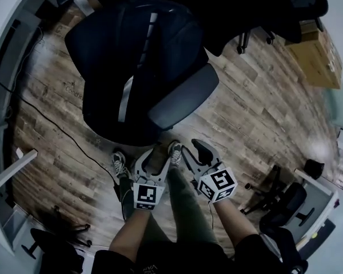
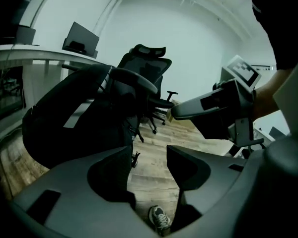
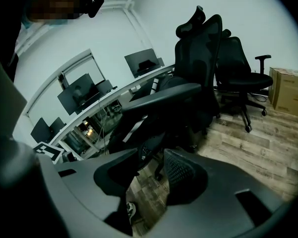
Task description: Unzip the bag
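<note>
Both grippers are held low over the person's legs in the head view. The left gripper (image 1: 157, 156) and the right gripper (image 1: 195, 151) each have their jaws spread with nothing between them. Ahead of them, well apart from both, the black backpack (image 1: 131, 56) with a grey stripe lies on an office chair (image 1: 186, 96) that stands on the wood floor (image 1: 263, 113). Its zip is too dark to make out. One shoe (image 1: 119, 163) shows left of the grippers, and a cardboard box (image 1: 317, 56) sits at the upper right.

From the left gripper view, the left gripper (image 2: 149, 162) has its jaws wide apart. Only floorboards and a shoe (image 2: 160, 218) show through the gap. The backpack (image 2: 74, 118) fills the left side on the chair seat, clear of the jaws. The right gripper (image 2: 188, 108) reaches in from the right, and a second office chair (image 2: 144, 68) stands behind.

From the right gripper view, the right gripper (image 3: 151, 167) is likewise open and empty, with floor below the gap. The backpack (image 3: 134, 128) lies beyond the jaws under the chair's armrest (image 3: 159, 98). Monitors (image 3: 79, 93) line a desk at the left, and the cardboard box (image 3: 288, 88) is at the far right.
</note>
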`<act>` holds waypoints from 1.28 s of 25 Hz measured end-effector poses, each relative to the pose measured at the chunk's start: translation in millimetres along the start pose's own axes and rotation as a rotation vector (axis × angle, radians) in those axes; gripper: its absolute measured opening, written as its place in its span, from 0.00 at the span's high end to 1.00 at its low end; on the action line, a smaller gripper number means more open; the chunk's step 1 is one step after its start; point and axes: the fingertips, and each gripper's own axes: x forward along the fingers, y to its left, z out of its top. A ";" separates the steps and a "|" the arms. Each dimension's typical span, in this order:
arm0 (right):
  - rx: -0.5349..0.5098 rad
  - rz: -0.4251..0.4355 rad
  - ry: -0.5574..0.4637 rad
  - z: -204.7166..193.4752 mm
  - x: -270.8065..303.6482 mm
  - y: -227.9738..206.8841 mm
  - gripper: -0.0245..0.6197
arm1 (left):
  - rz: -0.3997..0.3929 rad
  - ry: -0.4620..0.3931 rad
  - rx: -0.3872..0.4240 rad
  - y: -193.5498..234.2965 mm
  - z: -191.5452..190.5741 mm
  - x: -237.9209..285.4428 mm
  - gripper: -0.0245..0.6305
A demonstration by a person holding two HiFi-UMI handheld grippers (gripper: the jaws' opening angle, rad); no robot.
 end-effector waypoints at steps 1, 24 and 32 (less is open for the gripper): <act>-0.005 0.006 0.004 -2.4 -0.8 -3.5 0.70 | 0.016 0.008 0.010 -0.3 -3.5 5.7 0.61; 0.040 -0.005 0.017 -29.5 -17.4 -33.0 0.70 | 0.205 0.003 -0.132 12.3 -31.2 11.9 0.92; 0.019 0.027 0.039 -33.7 -3.3 -10.6 0.70 | 0.220 0.023 -0.232 19.6 -52.3 -3.9 0.92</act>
